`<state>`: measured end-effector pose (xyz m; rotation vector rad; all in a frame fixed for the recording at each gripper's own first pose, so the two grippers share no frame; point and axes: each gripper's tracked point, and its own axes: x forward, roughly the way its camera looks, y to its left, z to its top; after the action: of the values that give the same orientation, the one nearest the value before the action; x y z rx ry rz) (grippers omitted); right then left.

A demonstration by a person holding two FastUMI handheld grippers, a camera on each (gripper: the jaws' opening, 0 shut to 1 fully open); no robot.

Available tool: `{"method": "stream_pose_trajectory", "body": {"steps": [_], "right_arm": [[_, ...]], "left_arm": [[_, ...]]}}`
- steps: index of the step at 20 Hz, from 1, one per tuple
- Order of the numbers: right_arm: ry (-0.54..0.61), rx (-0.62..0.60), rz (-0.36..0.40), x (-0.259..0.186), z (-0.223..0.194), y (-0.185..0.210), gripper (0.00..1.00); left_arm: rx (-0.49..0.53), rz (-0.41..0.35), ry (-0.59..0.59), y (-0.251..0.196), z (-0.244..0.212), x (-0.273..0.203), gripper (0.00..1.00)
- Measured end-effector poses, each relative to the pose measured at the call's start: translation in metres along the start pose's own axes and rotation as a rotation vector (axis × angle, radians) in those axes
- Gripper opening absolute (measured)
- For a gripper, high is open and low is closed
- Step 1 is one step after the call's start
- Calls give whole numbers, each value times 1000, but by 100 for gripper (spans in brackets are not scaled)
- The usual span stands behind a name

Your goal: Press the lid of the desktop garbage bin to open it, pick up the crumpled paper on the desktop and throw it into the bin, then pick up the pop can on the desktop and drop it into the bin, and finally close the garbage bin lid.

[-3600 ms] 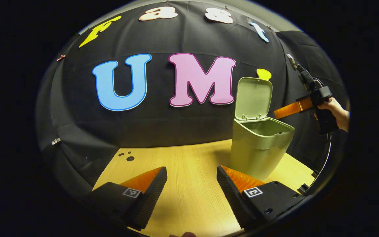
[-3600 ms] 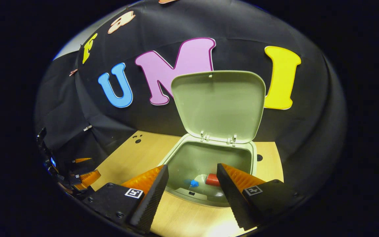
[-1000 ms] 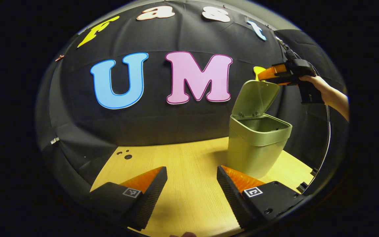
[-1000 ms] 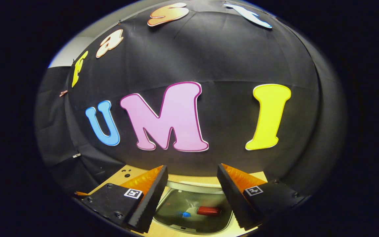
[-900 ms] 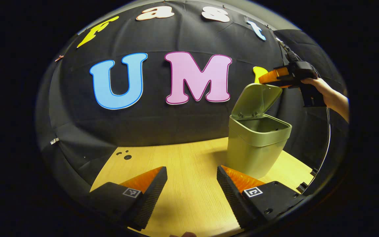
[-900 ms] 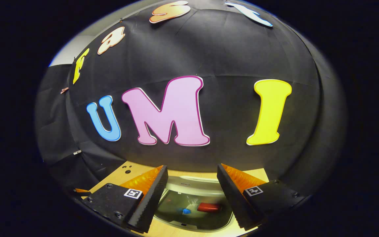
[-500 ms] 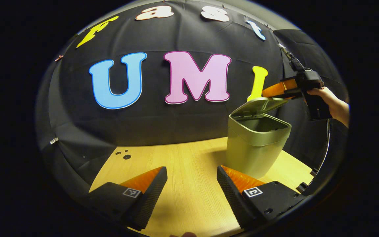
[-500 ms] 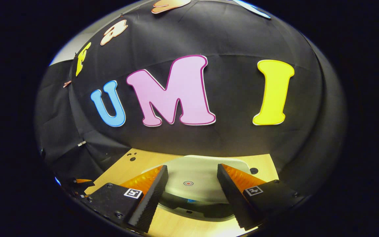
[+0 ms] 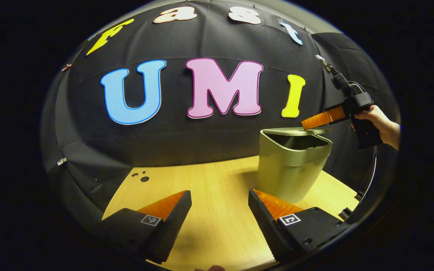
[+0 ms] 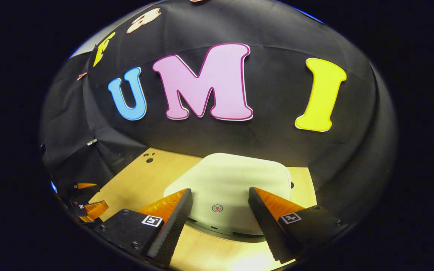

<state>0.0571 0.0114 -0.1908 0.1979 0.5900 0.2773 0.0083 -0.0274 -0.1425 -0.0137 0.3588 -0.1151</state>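
Two grippers are seen. The left gripper (image 9: 220, 205) is held low over the near part of the tabletop (image 9: 209, 180), jaws spread wide, nothing between them. The garbage bin (image 9: 291, 169) is stood on the tabletop toward the far right corner, just beyond the left gripper's right finger as seen in the left gripper view. The bin's lid (image 9: 296, 131) is seen nearly flat over the bin opening, with a dark gap left under it on the near side in the left gripper view, so it is not fully seated. The right gripper (image 9: 317, 121) is seen in the left gripper view held by a hand (image 9: 377, 122) from the right side, its fingertips resting on or just above the right end of the lid; contact cannot be told for sure.

In the right gripper view, the right gripper (image 10: 220, 205) is pointed down at the lid (image 10: 232, 180), jaws wide apart, nothing gripped. A small red ring mark (image 10: 217, 207) on the lid is seen between the two fingers. A thin dark gap is seen under the lid's near edge. The left gripper (image 10: 89, 209) is seen small at the lower left of that view, near the tabletop's (image 10: 141, 180) left edge. Crumpled paper and pop can are hidden from sight by the lid.
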Motion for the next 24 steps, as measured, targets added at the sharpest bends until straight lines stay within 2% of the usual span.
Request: {"method": "stream_pose_trajectory", "body": {"steps": [9,16,19,24], "right_arm": [[165,-44,22,6,-25,5,97],[293,-12,56,8,-29,6,98],[355,-3,69,9,-31,6,98],[465,-124,49,10,-39,5,98]], "left_arm": [[-9,-10,0,-4,-5,-2,97],[-59,-29,12,-8,-15,-4,98],[-44,-40,14,-9,-15,-3,98],[-28,-45,12,-4,-11,7,98]]}}
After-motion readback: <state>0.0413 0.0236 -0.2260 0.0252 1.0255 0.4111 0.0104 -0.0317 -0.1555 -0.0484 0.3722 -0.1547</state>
